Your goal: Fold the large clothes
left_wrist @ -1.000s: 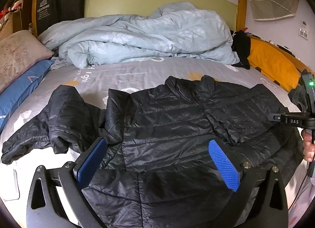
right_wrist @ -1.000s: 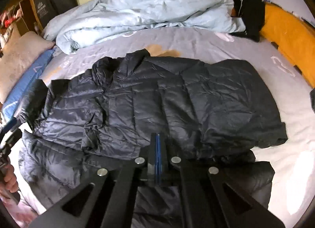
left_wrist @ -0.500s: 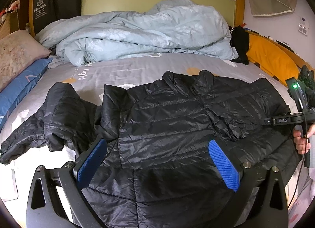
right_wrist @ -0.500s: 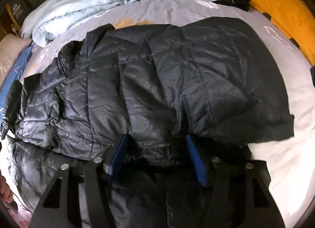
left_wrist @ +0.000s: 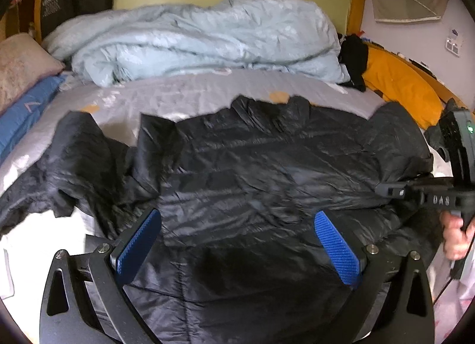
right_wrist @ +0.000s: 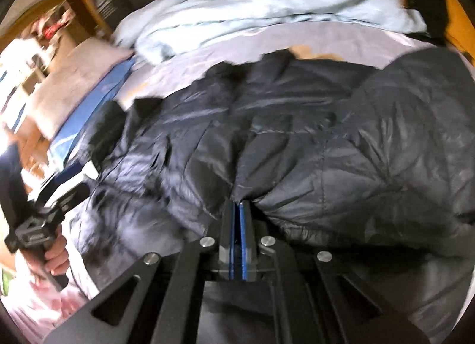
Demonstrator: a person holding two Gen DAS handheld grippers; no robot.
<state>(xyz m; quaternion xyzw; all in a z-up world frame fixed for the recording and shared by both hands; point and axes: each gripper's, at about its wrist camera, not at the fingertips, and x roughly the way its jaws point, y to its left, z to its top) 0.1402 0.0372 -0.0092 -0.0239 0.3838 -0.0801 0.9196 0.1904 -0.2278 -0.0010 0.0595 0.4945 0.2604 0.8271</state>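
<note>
One black quilted puffer jacket sprawls crumpled over the grey bedsheet. Right gripper, gaping half a second ago, now pinches its fabric; left gripper stays spread wide above the hem.

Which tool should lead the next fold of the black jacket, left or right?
Right, probably. The right tool is shut, with a pinch of the black jacket seemingly between its pads, ready to pull. The left tool hangs open above the hem, gripping nothing.
</note>
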